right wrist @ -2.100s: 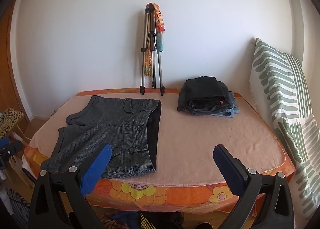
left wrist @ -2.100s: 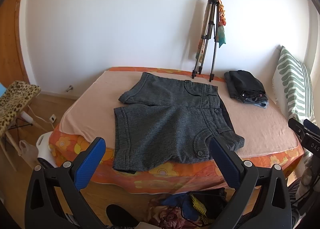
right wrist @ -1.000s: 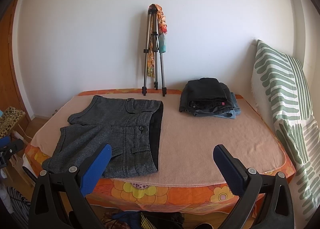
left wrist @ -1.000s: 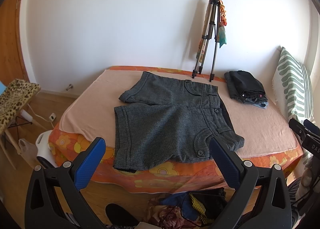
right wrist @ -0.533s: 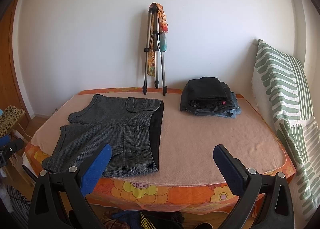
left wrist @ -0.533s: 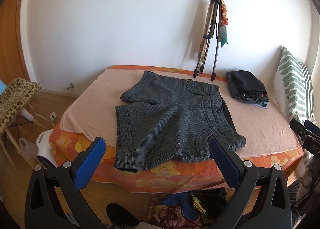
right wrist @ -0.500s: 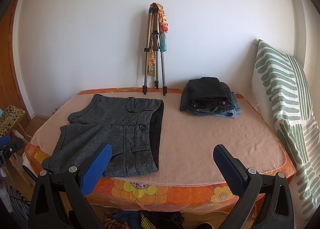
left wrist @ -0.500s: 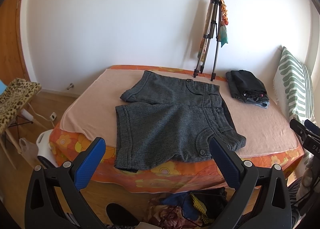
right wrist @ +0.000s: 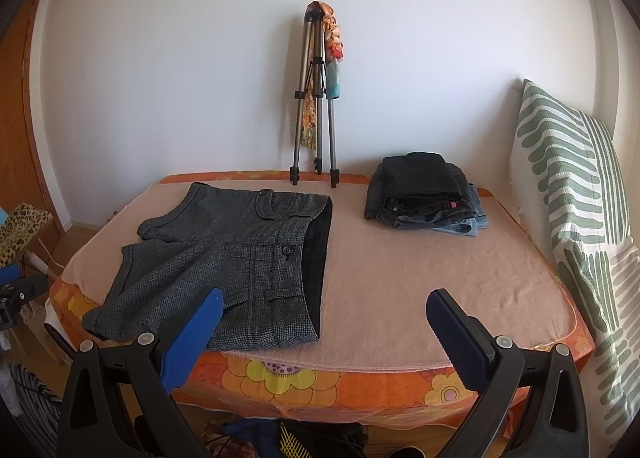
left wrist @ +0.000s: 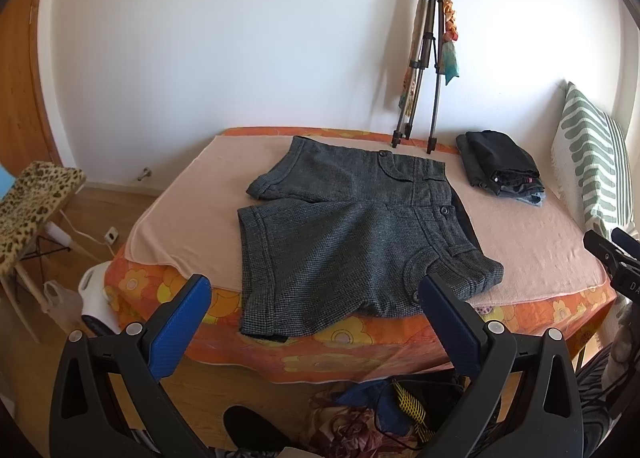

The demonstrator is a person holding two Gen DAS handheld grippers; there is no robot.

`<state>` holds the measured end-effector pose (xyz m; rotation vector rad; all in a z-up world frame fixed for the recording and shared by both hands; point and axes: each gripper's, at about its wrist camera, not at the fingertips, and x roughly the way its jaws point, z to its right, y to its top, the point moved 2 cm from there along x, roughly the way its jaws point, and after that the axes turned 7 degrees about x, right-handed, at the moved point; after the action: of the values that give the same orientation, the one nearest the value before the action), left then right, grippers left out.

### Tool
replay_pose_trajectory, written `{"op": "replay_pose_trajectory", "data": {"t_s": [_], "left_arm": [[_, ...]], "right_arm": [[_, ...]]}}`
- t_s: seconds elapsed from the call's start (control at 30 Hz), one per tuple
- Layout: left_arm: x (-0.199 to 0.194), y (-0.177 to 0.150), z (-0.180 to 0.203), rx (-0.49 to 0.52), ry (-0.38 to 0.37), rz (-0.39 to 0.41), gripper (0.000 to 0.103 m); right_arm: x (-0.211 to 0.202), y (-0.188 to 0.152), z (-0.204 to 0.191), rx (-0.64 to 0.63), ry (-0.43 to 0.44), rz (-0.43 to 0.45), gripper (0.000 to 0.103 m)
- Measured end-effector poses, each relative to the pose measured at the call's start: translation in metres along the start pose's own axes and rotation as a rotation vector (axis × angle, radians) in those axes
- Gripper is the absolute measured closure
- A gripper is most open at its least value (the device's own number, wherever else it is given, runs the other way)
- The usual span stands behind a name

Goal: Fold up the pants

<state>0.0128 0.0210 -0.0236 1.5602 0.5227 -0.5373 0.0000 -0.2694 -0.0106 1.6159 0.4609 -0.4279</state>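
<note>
Left gripper (left wrist: pixel 312 294): your jaws stand spread wide, nothing between them; the blue ribbed pads (left wrist: pixel 180 322) hang in the air short of the bed's near edge, touching nothing.
Right gripper (right wrist: pixel 322 310): you hold it just as wide, empty, its blue pads (right wrist: pixel 456 332) off the bed and clear of the cloth.
Shorts (left wrist: pixel 348 226): the pants you are to fold are short, of dark grey tweed-like weave, laid flat on the bed, waistband to the right, legs to the left; the near leg's hem hangs a little over the bed's front edge. Buttons and pocket flaps show; the dark lining shows at the open waist (right wrist: pixel 320 254).
Bed cover (right wrist: pixel 420 278): a peach, fleecy cloth over an orange flowered sheet (right wrist: pixel 280 382).
Folded pile (right wrist: pixel 424 190): dark clothes on blue denim, stacked at the far right, well apart from the shorts.
Tripod (right wrist: pixel 316 98): metal legs, standing against the wall.
Pillow (right wrist: pixel 568 210): white with green stripes, upright at the right.
</note>
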Motion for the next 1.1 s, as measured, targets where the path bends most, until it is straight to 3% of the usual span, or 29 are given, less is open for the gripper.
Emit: {"op": "replay_pose_trajectory", "data": {"t_s": [0.13,0.33,0.53,0.7,0.87,1.1], "left_arm": [[0.004,-0.005,-0.004,0.039,0.008,-0.014,0.000],[0.017,-0.016,-0.010,0.107,-0.006,-0.064,0.008],[0.035,-0.024,-0.015,0.122,-0.082,-0.120,0.026],[0.055,-0.033,-0.014,0.154,-0.147,-0.183,0.046],[0.069,-0.040,-0.011,0.219,-0.174,-0.242,0.046],[0.079,-0.045,-0.003,0.388,-0.172,-0.270,0.046]], "right_arm": [[0.005,-0.004,-0.003,-0.056,0.053,-0.006,0.003],[0.016,-0.012,-0.018,-0.283,0.118,-0.016,0.014],[0.034,-0.026,-0.033,-0.500,0.229,-0.063,0.022],[0.053,-0.043,-0.051,-0.708,0.308,-0.110,0.022],[0.089,-0.065,-0.073,-0.886,0.351,-0.212,0.039],[0.135,-0.086,-0.086,-1.010,0.353,-0.291,0.039]]}}
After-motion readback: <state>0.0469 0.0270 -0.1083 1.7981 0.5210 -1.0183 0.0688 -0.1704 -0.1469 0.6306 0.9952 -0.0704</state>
